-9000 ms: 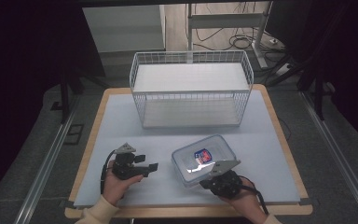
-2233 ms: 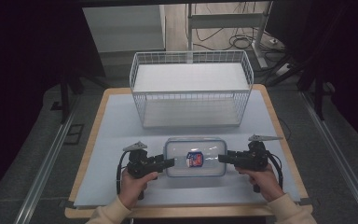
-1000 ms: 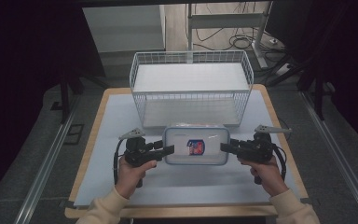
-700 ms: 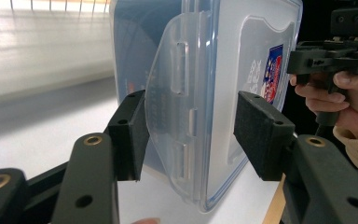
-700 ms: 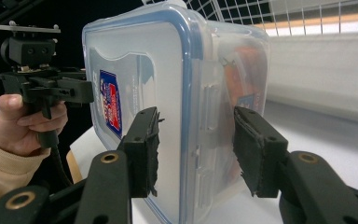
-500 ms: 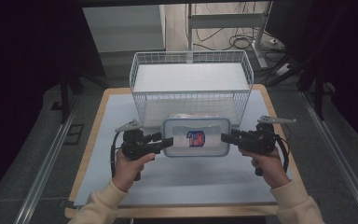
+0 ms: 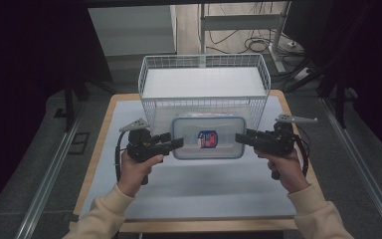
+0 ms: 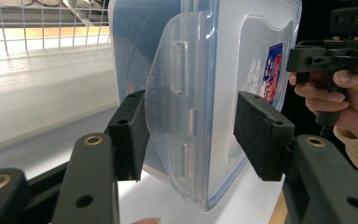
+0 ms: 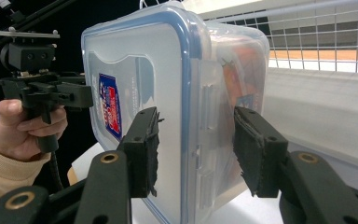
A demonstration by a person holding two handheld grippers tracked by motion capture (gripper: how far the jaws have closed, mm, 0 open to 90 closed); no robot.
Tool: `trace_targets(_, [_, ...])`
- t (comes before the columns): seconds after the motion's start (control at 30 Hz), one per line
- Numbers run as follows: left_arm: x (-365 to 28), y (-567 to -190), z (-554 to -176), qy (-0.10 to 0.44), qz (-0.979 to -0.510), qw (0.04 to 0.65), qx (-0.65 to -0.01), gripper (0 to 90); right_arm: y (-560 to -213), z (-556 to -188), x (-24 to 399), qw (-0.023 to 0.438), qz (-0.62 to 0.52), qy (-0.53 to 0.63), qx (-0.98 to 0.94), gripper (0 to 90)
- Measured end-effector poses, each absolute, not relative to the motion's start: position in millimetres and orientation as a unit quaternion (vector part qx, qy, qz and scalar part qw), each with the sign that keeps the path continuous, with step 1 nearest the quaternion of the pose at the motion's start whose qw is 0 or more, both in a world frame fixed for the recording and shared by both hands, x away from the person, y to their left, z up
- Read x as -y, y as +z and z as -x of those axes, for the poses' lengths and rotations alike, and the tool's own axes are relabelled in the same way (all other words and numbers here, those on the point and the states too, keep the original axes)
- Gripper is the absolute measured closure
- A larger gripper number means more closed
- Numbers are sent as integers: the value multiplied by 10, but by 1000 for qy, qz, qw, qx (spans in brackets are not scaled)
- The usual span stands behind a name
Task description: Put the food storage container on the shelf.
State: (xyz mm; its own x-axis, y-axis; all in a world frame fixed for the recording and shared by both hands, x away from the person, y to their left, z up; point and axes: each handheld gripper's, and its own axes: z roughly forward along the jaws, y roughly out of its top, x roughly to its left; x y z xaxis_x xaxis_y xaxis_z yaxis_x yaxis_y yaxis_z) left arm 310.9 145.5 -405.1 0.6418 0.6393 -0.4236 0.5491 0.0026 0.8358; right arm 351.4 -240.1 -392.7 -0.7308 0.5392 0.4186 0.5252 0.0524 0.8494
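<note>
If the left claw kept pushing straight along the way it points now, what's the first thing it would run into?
The left claw points across the table at the clear lidded container, whose end latch sits between its jaws. Past that, the right claw faces it from the other end. The wire basket stands off that line, behind.

One lidded plastic container (image 7: 208, 138), one white wire basket (image 7: 204, 87), two grippers, left gripper (image 7: 175, 143) and right gripper (image 7: 238, 138), on one counter (image 7: 199, 189).

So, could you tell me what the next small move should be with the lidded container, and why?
Probably carry the container forward over the wire basket. The left gripper and right gripper clamp its two short ends, it hangs above the table by the basket's front wall, and the basket is open-topped.
</note>
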Motion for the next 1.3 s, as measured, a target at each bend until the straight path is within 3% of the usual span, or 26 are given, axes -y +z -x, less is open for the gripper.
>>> trace_targets(1.3, [-1554, -3425, -3455, 57, -704, 577, -410, 459, -3270, -3859, 2289, 27, -353, 595, -722, 516])
